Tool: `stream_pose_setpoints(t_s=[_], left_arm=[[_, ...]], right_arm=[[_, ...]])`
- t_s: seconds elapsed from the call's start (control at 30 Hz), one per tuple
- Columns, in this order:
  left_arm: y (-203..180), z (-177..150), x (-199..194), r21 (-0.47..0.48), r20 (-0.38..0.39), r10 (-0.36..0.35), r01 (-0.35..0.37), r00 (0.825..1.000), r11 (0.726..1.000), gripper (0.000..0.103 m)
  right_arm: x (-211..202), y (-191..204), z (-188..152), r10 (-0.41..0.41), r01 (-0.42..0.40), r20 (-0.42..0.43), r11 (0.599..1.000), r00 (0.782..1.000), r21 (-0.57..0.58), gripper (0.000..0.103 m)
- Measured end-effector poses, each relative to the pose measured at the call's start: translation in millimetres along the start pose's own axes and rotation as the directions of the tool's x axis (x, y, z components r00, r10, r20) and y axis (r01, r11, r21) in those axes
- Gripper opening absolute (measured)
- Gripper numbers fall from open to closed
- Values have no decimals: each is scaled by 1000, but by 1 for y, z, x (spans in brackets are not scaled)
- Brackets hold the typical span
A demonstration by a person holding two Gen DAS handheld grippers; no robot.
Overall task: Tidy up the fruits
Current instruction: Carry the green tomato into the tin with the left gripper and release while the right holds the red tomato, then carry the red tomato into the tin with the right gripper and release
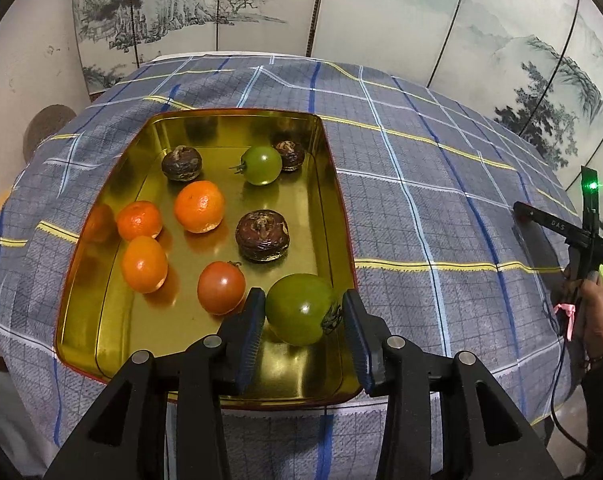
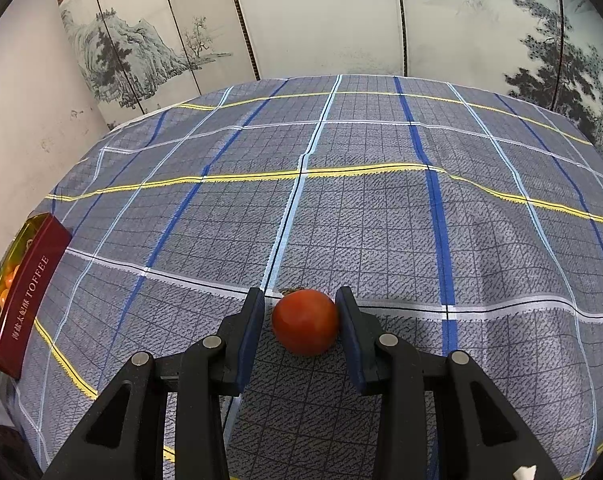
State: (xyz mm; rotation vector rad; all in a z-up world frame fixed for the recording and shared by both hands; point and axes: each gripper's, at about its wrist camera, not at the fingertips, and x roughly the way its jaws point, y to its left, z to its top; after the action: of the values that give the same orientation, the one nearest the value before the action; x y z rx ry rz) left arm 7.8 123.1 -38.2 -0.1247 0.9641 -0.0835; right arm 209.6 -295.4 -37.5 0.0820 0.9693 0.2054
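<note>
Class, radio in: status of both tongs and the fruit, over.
Left tongs astride large green tomato in gold tin tray, pads just clear. Right tongs shut on red tomato above checked cloth. Nothing in the way.

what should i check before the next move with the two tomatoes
1. Is the right gripper shut on the round red tomato: ok.
2. Is the red tomato lifted off the checked blue-grey cloth: cannot tell.
3. Is the left gripper over the gold metal tray: ok.
4. Is the large green tomato inside the tray: ok.
5. Are the left pads clear of the green tomato: cannot tell, they sit close at both sides.
6. Is there a free spot in the tray for the red tomato: ok, bare floor near the far rim.
</note>
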Motion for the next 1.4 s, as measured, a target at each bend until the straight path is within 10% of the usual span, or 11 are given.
stream_pose_setpoints(t_s=[0.43,0.9,1.4], left_arm=[[23,2,-44,-60,176,47,-37,983,998,57],[35,-12,-49,-92,190,135,-119,973,989,65],[75,-34,-86,-154,251,331,-300,910,941,85]], right_arm=[[-19,11,-17,1,-1,29,1000,1000,-7,29],[-56,87,-10,152,-145,65,984,986,-108,29],[-43,287,2,503,-509,-96,816,859,-273,29]])
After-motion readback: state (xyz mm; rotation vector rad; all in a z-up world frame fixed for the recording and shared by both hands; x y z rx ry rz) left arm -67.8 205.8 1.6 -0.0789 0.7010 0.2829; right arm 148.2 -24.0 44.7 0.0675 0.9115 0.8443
